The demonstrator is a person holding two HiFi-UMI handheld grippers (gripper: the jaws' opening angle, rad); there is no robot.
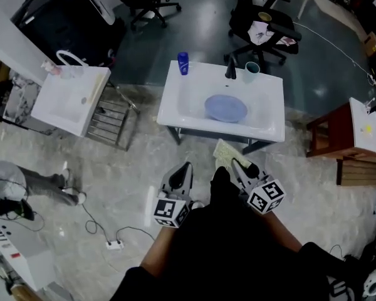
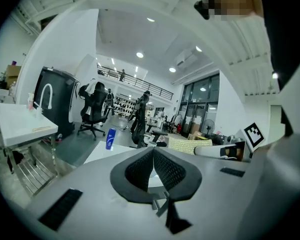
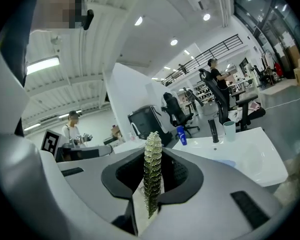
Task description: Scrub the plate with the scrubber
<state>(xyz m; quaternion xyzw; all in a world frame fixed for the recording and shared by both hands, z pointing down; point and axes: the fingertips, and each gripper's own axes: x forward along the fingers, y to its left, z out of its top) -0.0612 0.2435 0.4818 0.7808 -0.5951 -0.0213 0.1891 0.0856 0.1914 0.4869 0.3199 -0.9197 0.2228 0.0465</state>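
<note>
A blue plate (image 1: 225, 108) lies in the white sink (image 1: 200, 74).

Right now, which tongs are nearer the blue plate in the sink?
Right. The right tongs, gripping the scrubber, are almost straight before the blue plate; the left tongs are off to its left, slightly farther.

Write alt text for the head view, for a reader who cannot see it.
A person holds two tools just short of a white sink with a blue plate in its basin. The right tool grips a yellowish scrubber; the left tool is shut and empty. A blue bottle, black faucet and pale green cup stand along the sink's back edge.
</note>
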